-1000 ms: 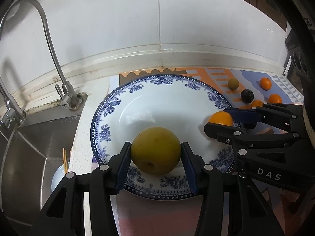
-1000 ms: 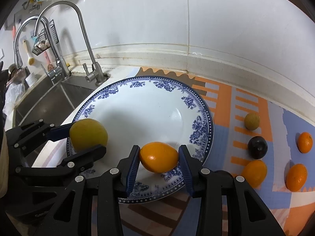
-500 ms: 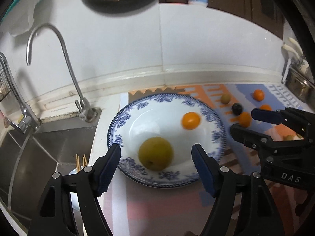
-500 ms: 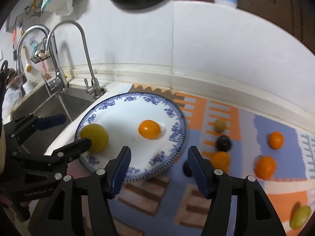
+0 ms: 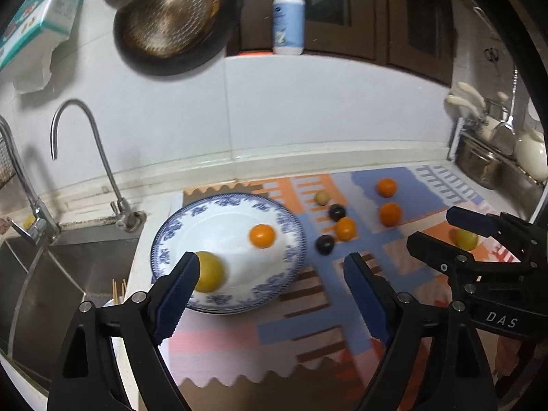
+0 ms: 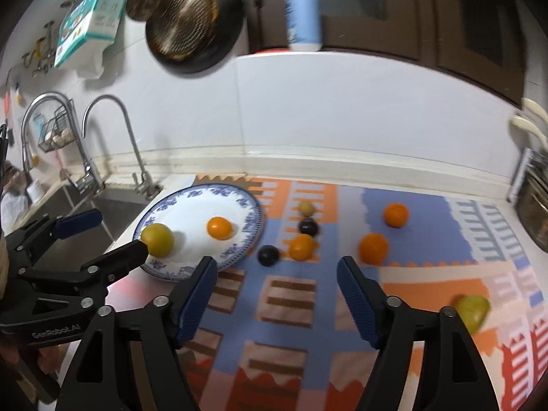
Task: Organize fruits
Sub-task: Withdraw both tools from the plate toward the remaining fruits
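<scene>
A blue-and-white plate (image 5: 178, 229) (image 6: 250, 226) sits on the counter beside the sink. On it lie a yellow-green fruit (image 5: 210, 272) (image 6: 158, 239) and an orange fruit (image 5: 262, 235) (image 6: 220, 227). My left gripper (image 5: 270, 286) is open and empty, raised above the plate's near edge. My right gripper (image 6: 276, 289) is open and empty, above the mat to the right of the plate. Loose on the mat lie several oranges (image 6: 373, 248), two dark plums (image 6: 268, 255), a small yellowish fruit (image 6: 306, 208) and a green fruit (image 6: 472, 310).
A sink (image 5: 51, 274) with two taps (image 5: 99, 157) lies left of the plate. A pan (image 5: 171, 17) and a soap bottle (image 5: 288, 17) are up on the wall. A dish rack with pots (image 5: 496, 157) stands at the far right.
Both grippers opened and let their fruits go onto the plate, then pulled back and up. The right gripper swung to the right over the mat.
</scene>
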Motion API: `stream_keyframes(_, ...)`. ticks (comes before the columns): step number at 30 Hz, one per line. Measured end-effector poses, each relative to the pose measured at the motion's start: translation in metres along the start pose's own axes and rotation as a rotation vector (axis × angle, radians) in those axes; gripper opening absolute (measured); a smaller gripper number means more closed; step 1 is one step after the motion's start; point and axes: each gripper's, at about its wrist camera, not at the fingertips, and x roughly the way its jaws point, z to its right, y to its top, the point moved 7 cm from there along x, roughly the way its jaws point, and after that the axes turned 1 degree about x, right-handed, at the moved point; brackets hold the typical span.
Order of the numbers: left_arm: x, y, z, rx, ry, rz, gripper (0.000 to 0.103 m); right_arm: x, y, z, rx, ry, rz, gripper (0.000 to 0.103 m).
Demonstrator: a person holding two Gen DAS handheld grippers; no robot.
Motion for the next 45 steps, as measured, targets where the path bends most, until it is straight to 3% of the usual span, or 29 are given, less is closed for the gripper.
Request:
stream_keyframes(10, -0.022, 0.006, 0.066, 0.063, -0.089, 0.044, 0.089, -0.055, -0.017, 0.051, 0.064, -0.103, 0.058, 0.075)
stream_keyframes(20, -0.023, -0.005, 0.125, 0.112, -0.143, 0.019, 0.089, -0.088, -0.041, 0.104, 0.111, -0.194, 0.053, 0.076)
stream_keyframes(36, -0.002, -0.021, 0.177, 0.120, -0.134, -0.023, 0.092, -0.097, -0.061, 0.161, 0.163, -0.235, 0.033, 0.076)
stream_keyframes(45, 0.026, -0.028, 0.205, 0.089, -0.101, -0.069, 0.092, -0.079, -0.070, 0.199, 0.164, -0.188, -0.013, 0.080)
